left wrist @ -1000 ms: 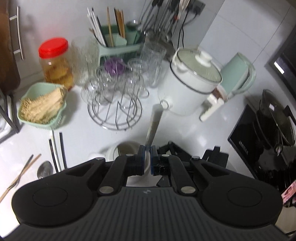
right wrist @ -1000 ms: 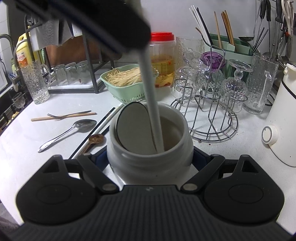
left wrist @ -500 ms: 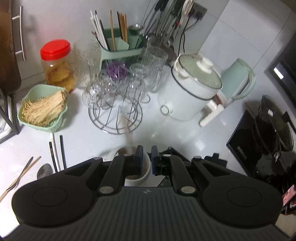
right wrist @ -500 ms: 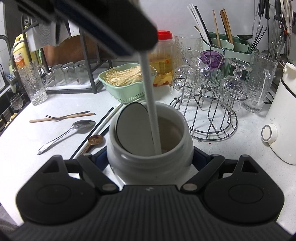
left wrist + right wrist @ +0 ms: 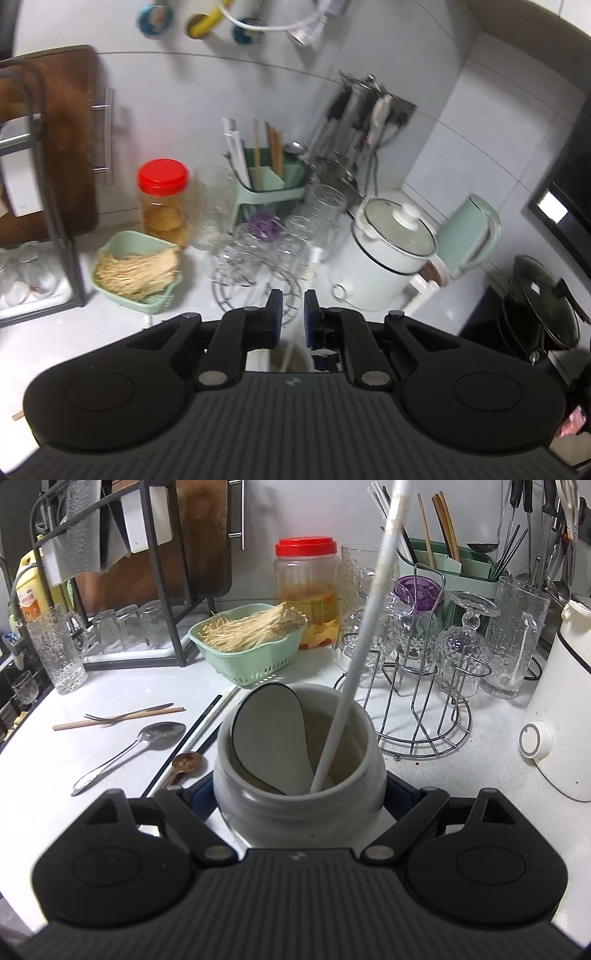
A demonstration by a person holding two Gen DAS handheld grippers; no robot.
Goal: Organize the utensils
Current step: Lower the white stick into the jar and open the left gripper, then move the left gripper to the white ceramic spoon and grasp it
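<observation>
My right gripper [image 5: 299,799] is shut on a white ceramic jar [image 5: 365,734] standing on the counter. In the jar stand a white paddle [image 5: 269,734] and a long white chopstick [image 5: 354,672] that leans free toward the back. My left gripper [image 5: 293,306] hovers above the jar [image 5: 258,360], its pads a little apart with nothing between them. Loose on the counter to the left lie a fork [image 5: 122,713], a wooden chopstick [image 5: 74,724], a metal spoon [image 5: 140,742], a small wooden spoon [image 5: 186,762] and black and white chopsticks [image 5: 207,720].
Behind the jar are a green basket of enoki mushrooms [image 5: 258,664], a red-lidded jar [image 5: 306,590], a wire rack of glasses [image 5: 424,686] and a green caddy of chopsticks [image 5: 472,572]. A white cooker [image 5: 565,709] stands right, a dish rack [image 5: 147,590] left.
My left gripper let go of the white chopstick, opened slightly, and rose while tipping up toward the wall. The chopstick now leans in the jar. The right gripper stayed put.
</observation>
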